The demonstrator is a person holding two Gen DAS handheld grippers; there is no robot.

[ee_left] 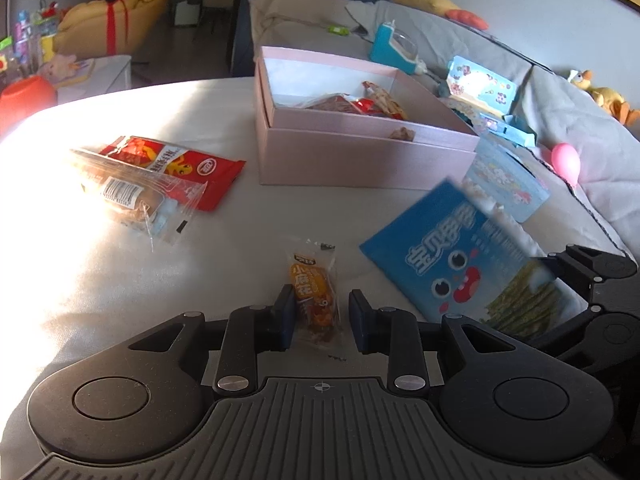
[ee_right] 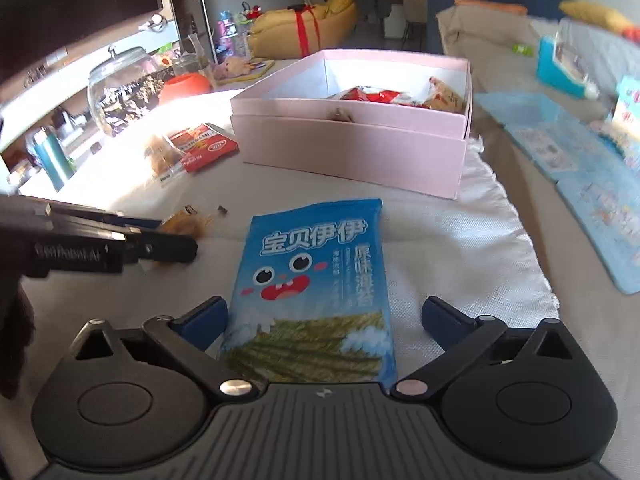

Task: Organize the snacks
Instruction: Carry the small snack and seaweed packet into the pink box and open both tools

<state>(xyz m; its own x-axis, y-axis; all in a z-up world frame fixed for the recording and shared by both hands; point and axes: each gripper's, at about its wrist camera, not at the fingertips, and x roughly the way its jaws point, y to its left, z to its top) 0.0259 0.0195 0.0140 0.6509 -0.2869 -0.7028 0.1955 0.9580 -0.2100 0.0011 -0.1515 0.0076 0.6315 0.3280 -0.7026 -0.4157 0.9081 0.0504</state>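
A pink box stands open on the white cloth with several snack packets inside. My left gripper is open around a small orange snack packet, which lies on the cloth between the fingers. My right gripper is open wide around a blue seaweed snack bag that lies flat between the fingers. A red packet and a clear-wrapped bread lie left of the box.
Blue children's books lie right of the box. A pink balloon and a blue toy sit on the grey sofa. A glass jar and a red cup stand at the left.
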